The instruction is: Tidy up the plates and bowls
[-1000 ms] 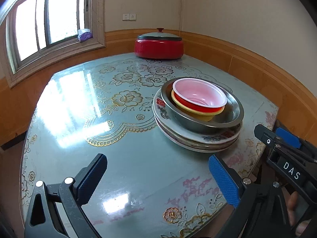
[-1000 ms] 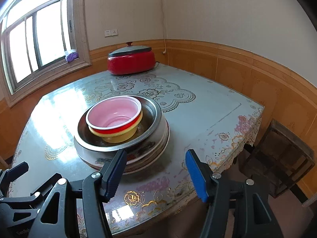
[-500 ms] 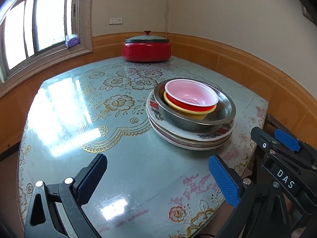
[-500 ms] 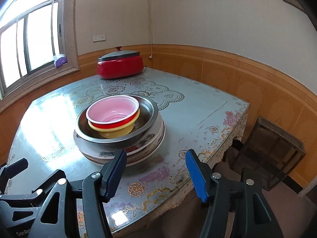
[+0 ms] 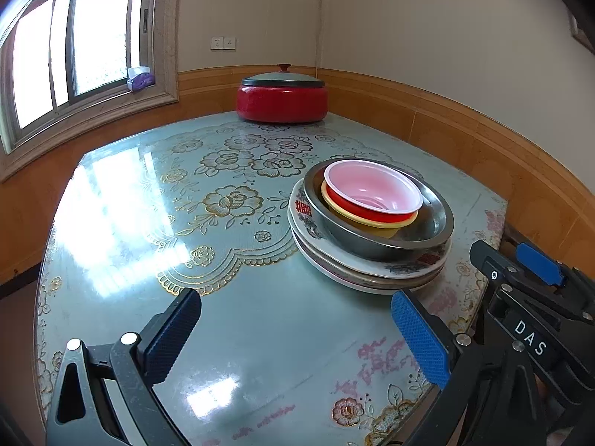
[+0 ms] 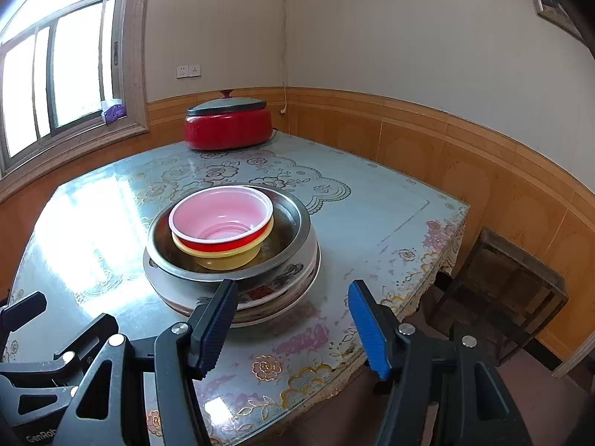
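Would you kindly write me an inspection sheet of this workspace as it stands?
Surface: table, glossy blue floral cover.
Job's things: pink bowl nested in yellow bowl, inside steel basin, on stacked plates.
Clutter: red lidded pot at far edge.
Grippers: left gripper and right gripper open, empty, short of the stack.
Cables: cord on the wall corner behind the pot.
Surroundings: window, wall sockets, wooden stool.
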`<state>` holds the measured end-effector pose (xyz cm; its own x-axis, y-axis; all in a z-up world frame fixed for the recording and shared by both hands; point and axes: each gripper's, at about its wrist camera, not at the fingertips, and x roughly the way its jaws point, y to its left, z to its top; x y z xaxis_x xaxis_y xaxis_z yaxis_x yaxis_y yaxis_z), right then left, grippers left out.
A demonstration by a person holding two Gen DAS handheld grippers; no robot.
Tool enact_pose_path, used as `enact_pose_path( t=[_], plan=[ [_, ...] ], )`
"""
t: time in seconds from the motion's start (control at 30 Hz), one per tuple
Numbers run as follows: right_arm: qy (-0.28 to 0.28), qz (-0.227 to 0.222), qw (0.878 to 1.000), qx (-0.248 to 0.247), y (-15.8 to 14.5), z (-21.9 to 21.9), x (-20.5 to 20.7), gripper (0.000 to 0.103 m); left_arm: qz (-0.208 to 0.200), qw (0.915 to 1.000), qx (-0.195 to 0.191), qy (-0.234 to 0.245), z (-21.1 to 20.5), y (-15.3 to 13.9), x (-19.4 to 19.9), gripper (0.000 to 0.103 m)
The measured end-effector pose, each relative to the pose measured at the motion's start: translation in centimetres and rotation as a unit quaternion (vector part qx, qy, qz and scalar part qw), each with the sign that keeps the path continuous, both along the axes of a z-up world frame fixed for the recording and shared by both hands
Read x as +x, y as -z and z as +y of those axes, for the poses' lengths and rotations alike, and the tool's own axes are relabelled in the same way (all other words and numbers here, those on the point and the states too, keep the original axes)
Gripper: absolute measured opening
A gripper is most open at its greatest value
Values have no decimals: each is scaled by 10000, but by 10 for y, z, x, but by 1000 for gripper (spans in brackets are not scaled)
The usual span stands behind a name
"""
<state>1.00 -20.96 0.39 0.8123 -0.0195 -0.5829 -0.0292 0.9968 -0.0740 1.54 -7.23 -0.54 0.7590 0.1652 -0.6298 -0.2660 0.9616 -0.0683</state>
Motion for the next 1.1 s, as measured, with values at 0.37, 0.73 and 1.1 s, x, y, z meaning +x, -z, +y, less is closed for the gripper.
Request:
enact_pose_path(
  t=[0.37, 0.73, 1.1],
  plan=[
    [68, 39, 10000, -8, 3, 2, 4, 62, -7, 9999, 2, 132, -1, 2, 4, 103],
    [18, 99, 9999, -57, 5, 8, 7, 62, 23, 10000, -45, 71, 5, 4, 5, 103],
    [-9, 96, 9999, -33, 4, 7, 8, 62, -46, 10000, -59, 38, 5, 0, 2, 103]
  ],
)
